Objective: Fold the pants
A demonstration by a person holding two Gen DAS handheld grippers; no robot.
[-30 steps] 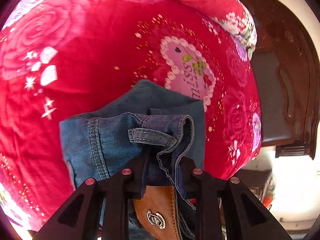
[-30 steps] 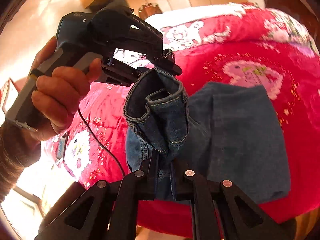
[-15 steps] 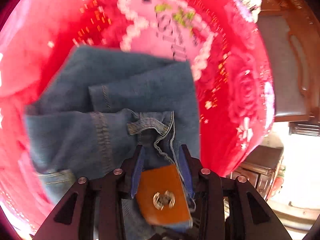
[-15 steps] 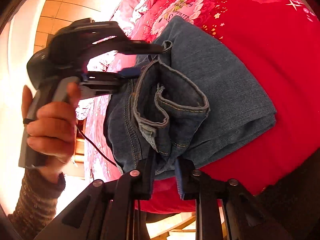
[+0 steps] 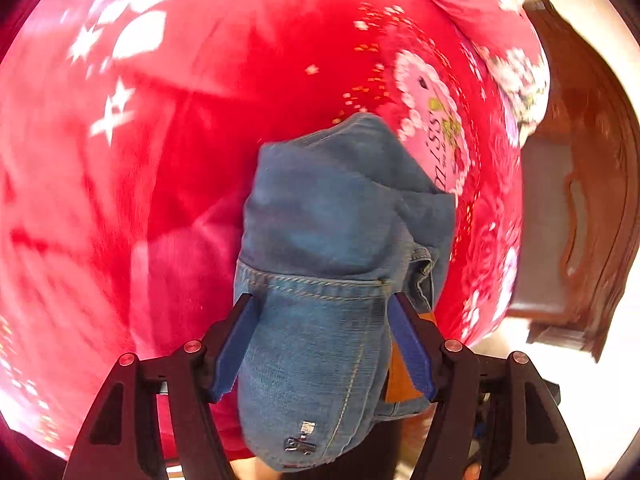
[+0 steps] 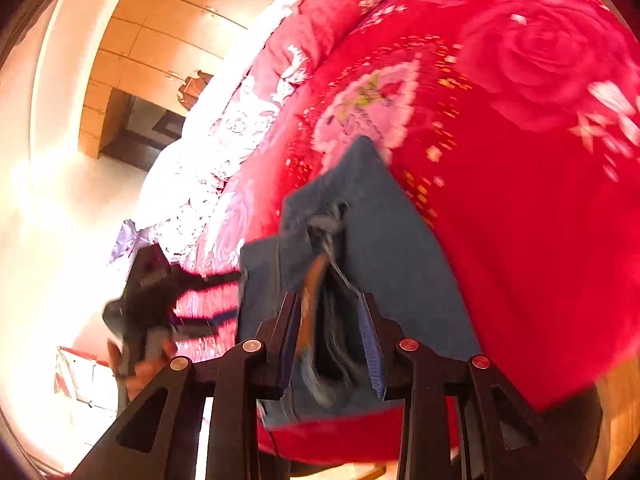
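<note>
The blue denim pants (image 5: 332, 240) lie folded in a thick bundle on the red floral bedspread (image 5: 180, 140), near the bed's edge. My left gripper (image 5: 322, 304) is open, its blue-padded fingers straddling the bundle's waistband end. In the right wrist view the pants (image 6: 384, 248) show a brown leather patch between the fingers. My right gripper (image 6: 330, 312) is open with its fingers on either side of the waistband folds. The left gripper (image 6: 208, 296) in the person's hand shows at the pants' left side.
A dark wooden chair or bed frame (image 5: 580, 220) stands right of the bed. Wooden wardrobe doors (image 6: 160, 40) and a dark recess lie beyond the bed. A pink heart print (image 6: 364, 108) lies just past the pants.
Both grippers have opened and let go of the waistband. The pants, held up before, now lie folded over on the bedspread. Both views are motion-blurred.
</note>
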